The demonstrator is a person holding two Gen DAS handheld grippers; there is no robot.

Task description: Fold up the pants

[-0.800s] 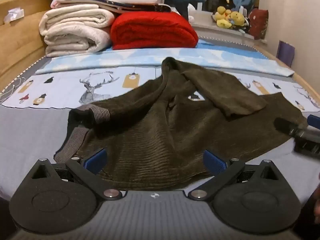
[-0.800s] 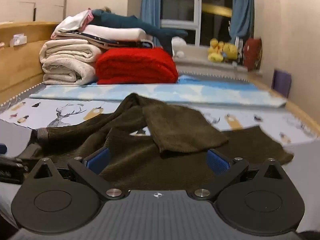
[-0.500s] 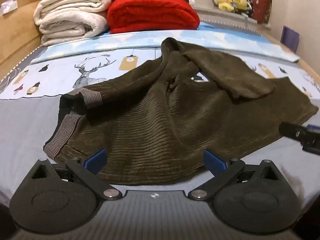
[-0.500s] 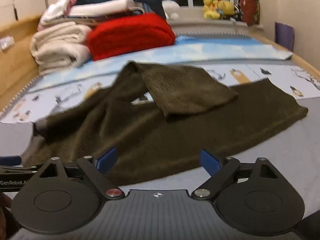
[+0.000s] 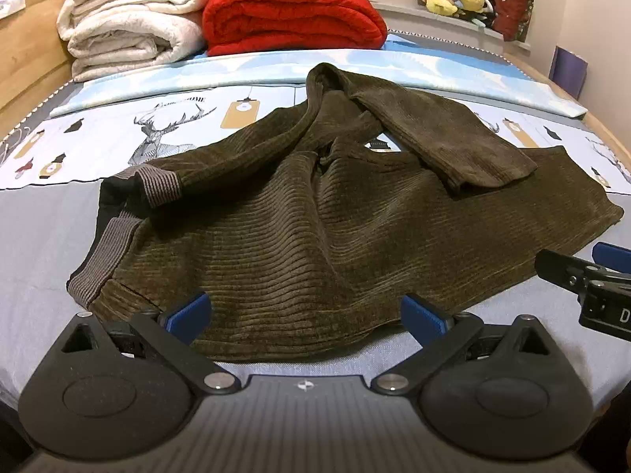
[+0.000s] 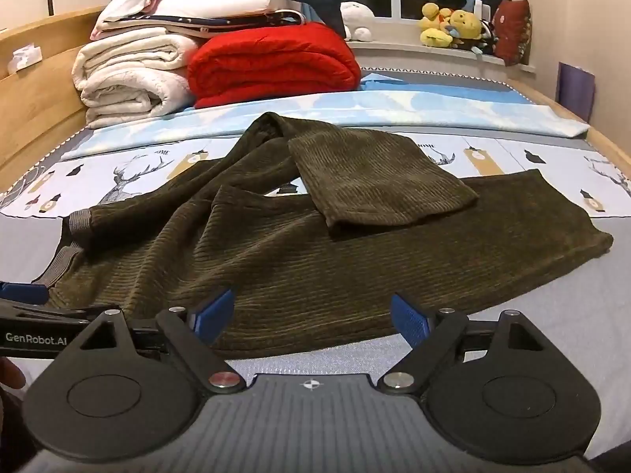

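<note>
The brown pants [image 5: 315, 236] lie spread out on the bed [image 5: 47, 244], right in front of both cameras. One leg [image 6: 378, 181] is folded back on top of the other leg. The gray waistband [image 5: 106, 252] is at the left end of the pants. The left tongs [image 5: 307, 313] are wide apart and hold nothing; their blue tips sit just over the near edge of the pants. The right tongs [image 6: 311, 317] are wide apart too, with nothing in them, and hang over the same near edge, further to the right. At the far end of the bed sit a red blanket [image 6: 272, 63] and a pile of white blankets [image 6: 130, 79], side by side. Yellow soft toys [image 6: 449, 23] sit on the window sill.
</note>
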